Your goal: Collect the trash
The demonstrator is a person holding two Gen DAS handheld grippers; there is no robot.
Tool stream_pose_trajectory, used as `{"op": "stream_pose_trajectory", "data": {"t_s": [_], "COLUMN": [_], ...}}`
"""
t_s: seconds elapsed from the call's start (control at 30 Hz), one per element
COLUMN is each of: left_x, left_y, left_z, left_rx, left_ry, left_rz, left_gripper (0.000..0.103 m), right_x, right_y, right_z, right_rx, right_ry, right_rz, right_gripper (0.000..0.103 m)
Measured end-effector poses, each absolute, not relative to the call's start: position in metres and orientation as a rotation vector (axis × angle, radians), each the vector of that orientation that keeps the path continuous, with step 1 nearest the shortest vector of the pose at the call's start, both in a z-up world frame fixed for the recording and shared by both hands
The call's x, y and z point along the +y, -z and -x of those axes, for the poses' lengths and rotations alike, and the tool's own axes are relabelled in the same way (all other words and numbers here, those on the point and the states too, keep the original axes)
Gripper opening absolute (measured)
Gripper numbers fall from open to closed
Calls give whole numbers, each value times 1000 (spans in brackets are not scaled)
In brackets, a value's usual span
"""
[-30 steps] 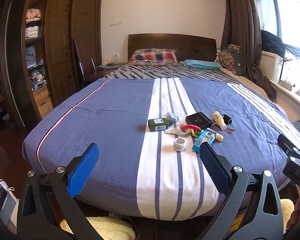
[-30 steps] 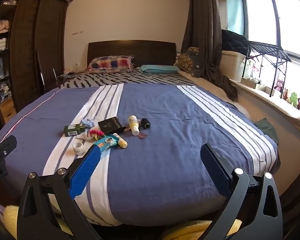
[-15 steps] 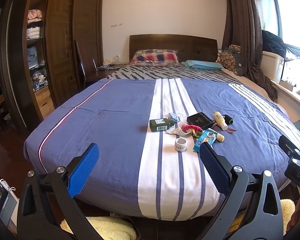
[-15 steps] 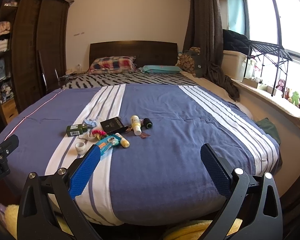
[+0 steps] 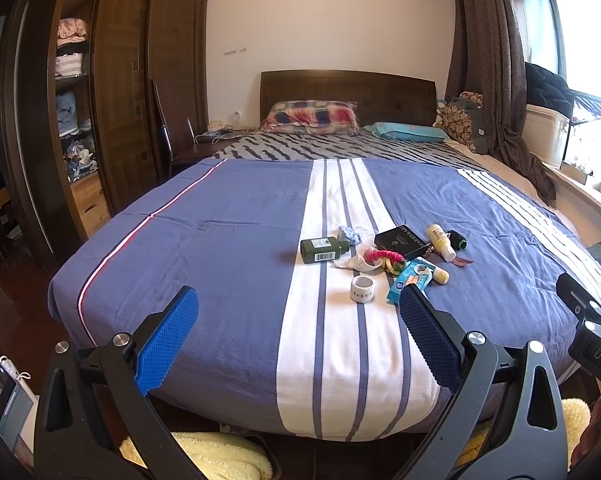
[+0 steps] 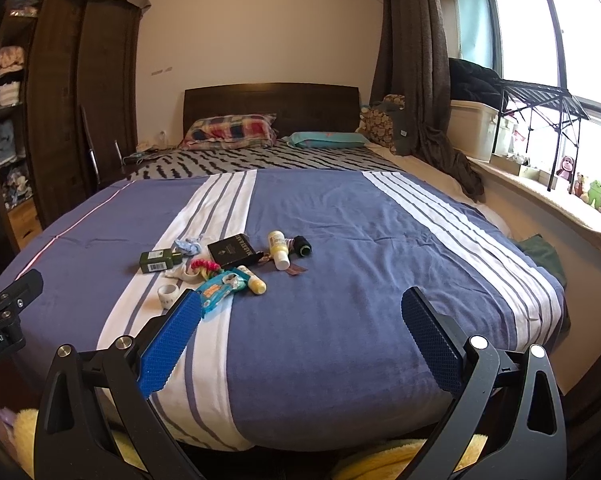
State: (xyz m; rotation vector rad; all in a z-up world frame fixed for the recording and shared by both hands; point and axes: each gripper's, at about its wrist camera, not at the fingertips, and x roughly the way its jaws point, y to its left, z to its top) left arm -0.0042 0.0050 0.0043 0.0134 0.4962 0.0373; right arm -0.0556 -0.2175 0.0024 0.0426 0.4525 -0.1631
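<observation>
Both tools hang off the foot edge of the bed (image 5: 228, 240) with nothing in them: the left gripper (image 5: 298, 322) has its blue pads spread wide, and the right gripper (image 6: 300, 320) is just as far apart.

Beyond the fingers, a cluster of litter lies on the quilt's white stripe, nearer the foot edge than the pillows. Closest is a small white tape roll (image 5: 362, 289), rigid and light; pinching across its ring wall should hold. Just beside it lies a blue snack wrapper (image 5: 409, 280), thin and probably slippery, best taken at a crimped end. A crumpled white tissue (image 5: 354, 262) is soft and will squash under any pinch.

The green bottle (image 5: 323, 249) and yellow bottle (image 5: 441, 241) look stiff and heavier (whether they hold anything cannot be told); grip across the body, not the cap. The black box (image 5: 401, 241) lies flat, so its short edges seem the likeliest hold.
</observation>
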Motion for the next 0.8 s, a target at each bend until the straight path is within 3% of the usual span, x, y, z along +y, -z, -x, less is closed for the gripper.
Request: {"op": "stream_pose_trajectory", "data": {"t_s": [0.8], "left_x": [4], "left_y": [-11], "left_z": [7], "left_rx": [490], "left_ry": [-35], "left_rz": [-16], "left_gripper": [95], "right_x": [-221], "right_y": [-3], "right_z": [57], "right_rx": [448], "right_ry": [159], "right_rz": [-55], "right_gripper": [100]}}
